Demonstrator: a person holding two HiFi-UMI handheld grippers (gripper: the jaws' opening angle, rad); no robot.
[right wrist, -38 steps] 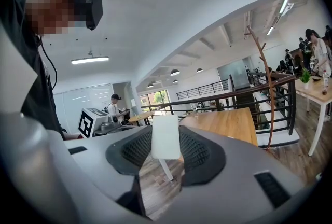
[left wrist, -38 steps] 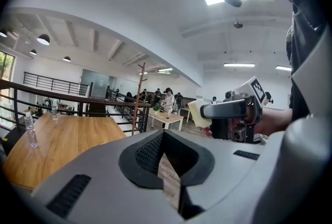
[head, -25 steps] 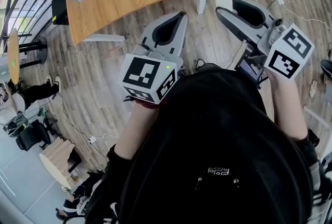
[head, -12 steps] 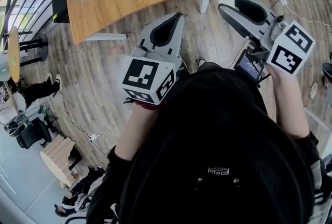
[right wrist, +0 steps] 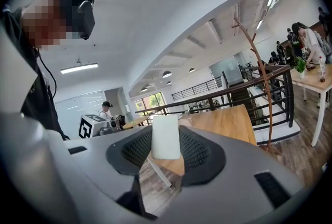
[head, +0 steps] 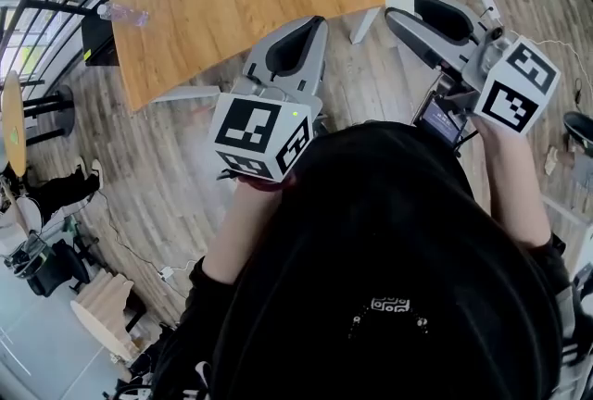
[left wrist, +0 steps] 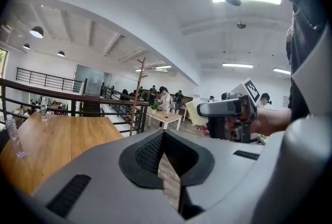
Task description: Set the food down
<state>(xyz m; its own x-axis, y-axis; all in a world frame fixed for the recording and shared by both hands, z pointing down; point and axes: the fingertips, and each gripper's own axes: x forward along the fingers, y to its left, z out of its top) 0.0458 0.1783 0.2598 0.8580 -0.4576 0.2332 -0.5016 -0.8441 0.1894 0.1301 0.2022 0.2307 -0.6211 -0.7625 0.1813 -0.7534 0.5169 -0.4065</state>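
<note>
The left gripper (head: 318, 26), closed on nothing, is held at the near edge of the tabletop (head: 204, 0). A pale block of food (right wrist: 166, 137) is clamped in the right gripper (head: 406, 7), just off the tabletop's corner and above the floor. Carrying appears to be in hand; next, the food would need to be brought over the tabletop, lowered and released.

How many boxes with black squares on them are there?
2. One cube sits on the left gripper, mid-frame in the head view; the other is on the right gripper, at the right. None seems hidden.
</note>
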